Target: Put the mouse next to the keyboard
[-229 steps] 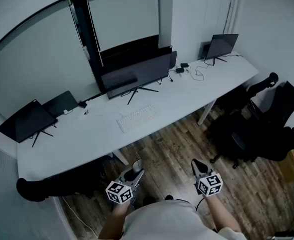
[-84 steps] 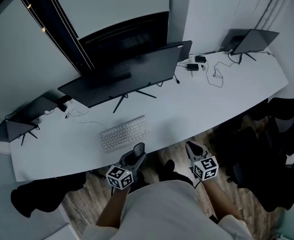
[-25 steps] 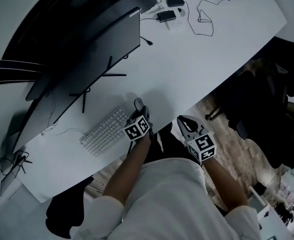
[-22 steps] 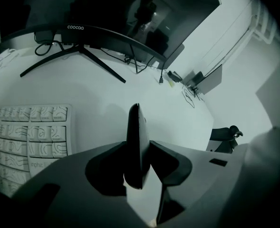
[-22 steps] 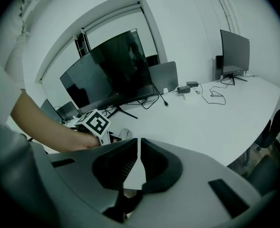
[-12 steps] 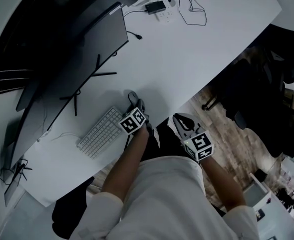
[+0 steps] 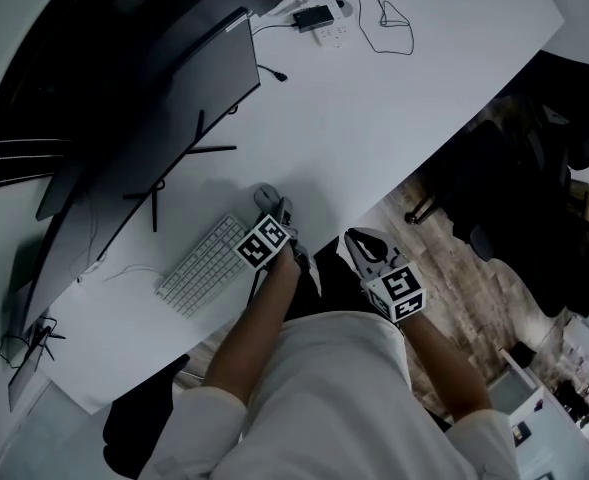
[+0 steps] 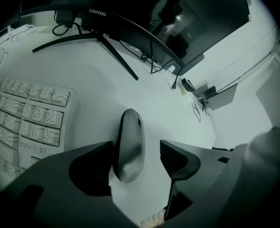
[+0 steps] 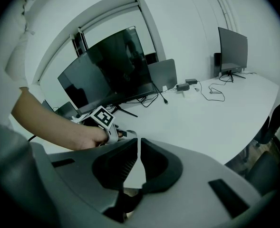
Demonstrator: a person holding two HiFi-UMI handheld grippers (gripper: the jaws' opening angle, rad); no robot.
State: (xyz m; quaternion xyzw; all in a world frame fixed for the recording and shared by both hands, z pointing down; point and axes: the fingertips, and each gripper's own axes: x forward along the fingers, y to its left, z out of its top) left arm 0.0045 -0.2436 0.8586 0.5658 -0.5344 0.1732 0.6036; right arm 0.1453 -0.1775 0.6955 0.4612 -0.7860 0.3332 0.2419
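the mouse [image 8: 129,144] lies on the desk [image 8: 178,103] just right of the keyboard [image 8: 30,113]. the left gripper [image 8: 137,151] stands open around it, seemingly to leave it there. the right gripper [image 9: 139,148], closed and empty, looks idle.

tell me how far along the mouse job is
Looks done: the mouse appears to lie on the desk just right of the keyboard, with a small gap between them. In hand: the left gripper is open around the mouse, one jaw against it and the other clear. Left: draw that gripper away. The right gripper is shut, empty and idle.
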